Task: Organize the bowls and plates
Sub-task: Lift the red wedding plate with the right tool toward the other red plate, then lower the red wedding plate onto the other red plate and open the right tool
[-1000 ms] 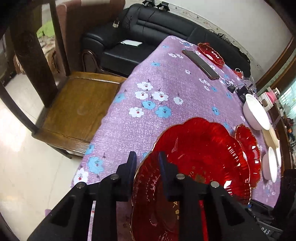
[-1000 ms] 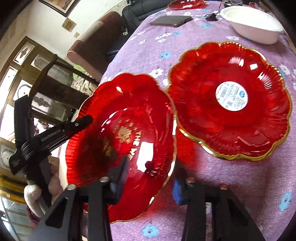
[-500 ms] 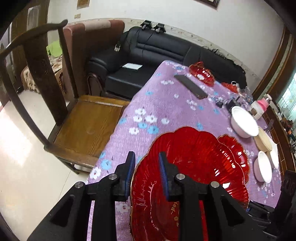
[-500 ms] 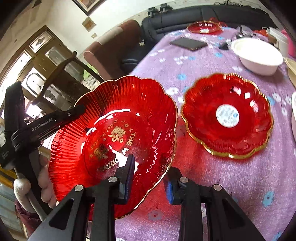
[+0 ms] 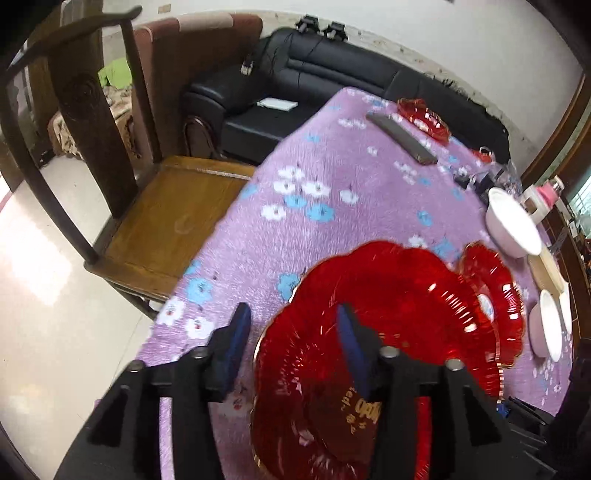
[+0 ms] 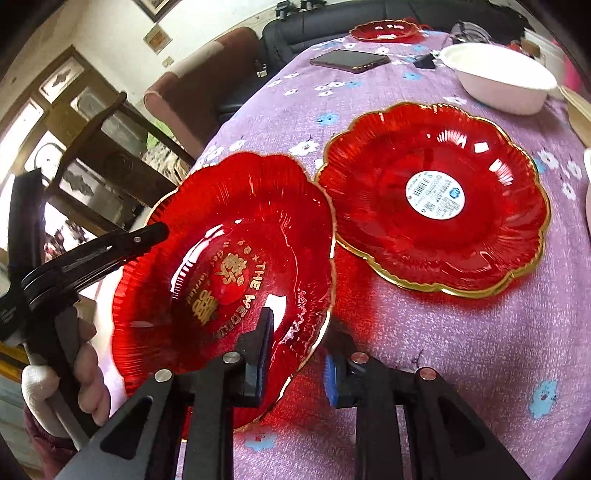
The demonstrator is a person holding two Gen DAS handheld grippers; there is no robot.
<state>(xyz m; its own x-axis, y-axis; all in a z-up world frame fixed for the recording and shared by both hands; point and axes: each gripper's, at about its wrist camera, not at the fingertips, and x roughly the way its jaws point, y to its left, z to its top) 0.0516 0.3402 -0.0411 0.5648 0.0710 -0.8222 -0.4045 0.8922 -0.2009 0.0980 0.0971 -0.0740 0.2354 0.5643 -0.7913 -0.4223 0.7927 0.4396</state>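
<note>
A red scalloped glass plate with gold lettering (image 6: 229,266) (image 5: 388,332) hangs tilted over the table's near left corner. My left gripper (image 5: 291,343) has its jaws spread wide, one each side of the plate's left rim, so it is open. My right gripper (image 6: 295,354) straddles the plate's near rim; its jaws look apart and I cannot tell whether they press it. A second red plate with a white sticker (image 6: 436,195) (image 5: 491,295) lies flat on the purple flowered cloth (image 6: 461,350), just right of the first.
A white bowl (image 6: 498,77) (image 5: 511,225), a dark phone (image 6: 349,61) (image 5: 400,138) and a small red dish (image 6: 384,29) lie farther back. More white bowls (image 5: 550,325) sit at the right. A wooden chair (image 5: 159,218) stands left of the table, a black sofa (image 5: 332,74) behind.
My left gripper's jaws have spread apart from the plate's rim. The plate came up off the cloth and now sits lower and nearer the stickered plate.
</note>
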